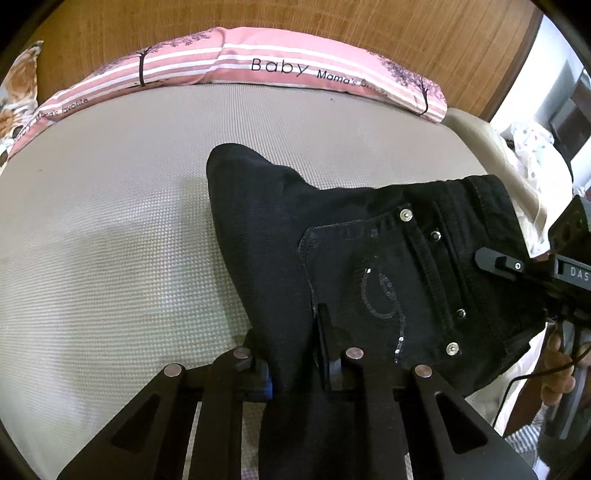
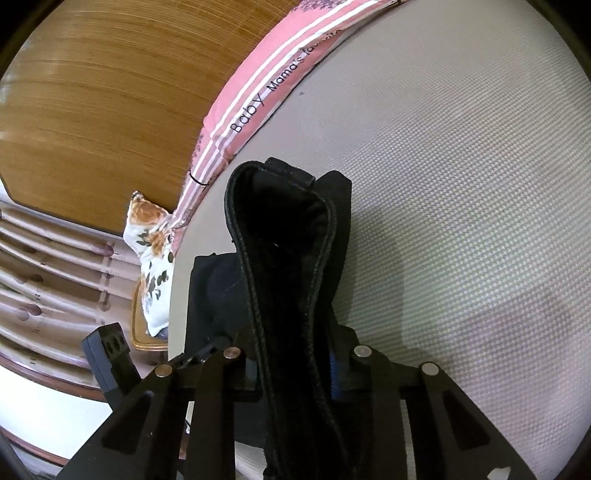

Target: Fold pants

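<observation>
Black pants (image 1: 369,240) with a sequinned back pocket and metal rivets hang over the beige mattress (image 1: 110,221). My left gripper (image 1: 291,354) is shut on a fold of the black fabric beside the pocket. The right gripper's finger (image 1: 495,260) reaches the waistband from the right edge of the left wrist view. In the right wrist view the waistband (image 2: 280,240) stands up as a thick doubled black strip, and my right gripper (image 2: 295,358) is shut on it. The cloth hides the pads of both grippers.
A pink striped pillow (image 1: 277,62) printed "Baby" lies along the wooden headboard (image 1: 332,18). A floral pillow (image 2: 151,258) sits at the bed's corner, with curtains (image 2: 55,277) beyond it. White dotted bedding (image 1: 535,147) is at the mattress's right edge.
</observation>
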{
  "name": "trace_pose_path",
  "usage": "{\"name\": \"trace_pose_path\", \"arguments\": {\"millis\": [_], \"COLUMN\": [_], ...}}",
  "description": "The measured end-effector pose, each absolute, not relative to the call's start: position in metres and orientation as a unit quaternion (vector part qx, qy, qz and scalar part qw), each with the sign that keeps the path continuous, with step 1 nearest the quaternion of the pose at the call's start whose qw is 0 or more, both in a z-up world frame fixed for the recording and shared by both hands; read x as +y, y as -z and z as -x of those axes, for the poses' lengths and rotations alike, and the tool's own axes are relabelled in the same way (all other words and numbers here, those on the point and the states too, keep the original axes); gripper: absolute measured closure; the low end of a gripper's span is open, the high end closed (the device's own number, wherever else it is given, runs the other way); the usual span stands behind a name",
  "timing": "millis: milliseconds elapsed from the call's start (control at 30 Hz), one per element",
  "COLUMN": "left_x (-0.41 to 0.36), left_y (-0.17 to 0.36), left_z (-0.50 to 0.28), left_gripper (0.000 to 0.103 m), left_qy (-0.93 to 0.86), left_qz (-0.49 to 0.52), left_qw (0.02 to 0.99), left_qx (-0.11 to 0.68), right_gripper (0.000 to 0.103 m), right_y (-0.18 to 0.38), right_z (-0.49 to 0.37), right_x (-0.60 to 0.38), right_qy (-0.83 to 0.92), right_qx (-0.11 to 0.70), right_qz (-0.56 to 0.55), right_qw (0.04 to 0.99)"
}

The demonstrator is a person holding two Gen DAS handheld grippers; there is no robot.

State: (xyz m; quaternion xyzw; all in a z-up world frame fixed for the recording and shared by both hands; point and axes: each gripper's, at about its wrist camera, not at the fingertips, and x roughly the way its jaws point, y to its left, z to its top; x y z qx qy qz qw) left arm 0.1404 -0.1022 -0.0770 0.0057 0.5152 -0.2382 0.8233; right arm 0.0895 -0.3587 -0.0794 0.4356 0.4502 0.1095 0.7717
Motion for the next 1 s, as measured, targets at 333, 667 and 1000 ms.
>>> {"name": "trace_pose_path", "arguments": {"millis": [333, 667, 1000], "left_x": [-0.069, -0.025, 0.008], "left_y": [0.058, 0.039, 0.041], "left_z": [-0.152, -0.194, -0.241], "left_gripper": [0.086, 0.086, 0.086], "left_qy": [0.228, 0.187, 0.158], "left_qz": [0.018, 0.025, 0.021], "left_qw": [0.835, 0.854, 0.862], "left_qx": [0.501, 0.485, 0.481], "right_gripper": [0.082, 0.082, 0.082], "right_y": [0.075, 0.075, 0.075], "right_z": [-0.102, -0.157, -0.218], "right_x": [-0.334, -0.291, -0.254], "right_qy": [-0.133, -0.171, -0.184], "right_qx": [0.45, 0.456, 0.469], "right_qz": [-0.443, -0.446, -0.433], "right_qw": [0.764, 0.751, 0.748]}}
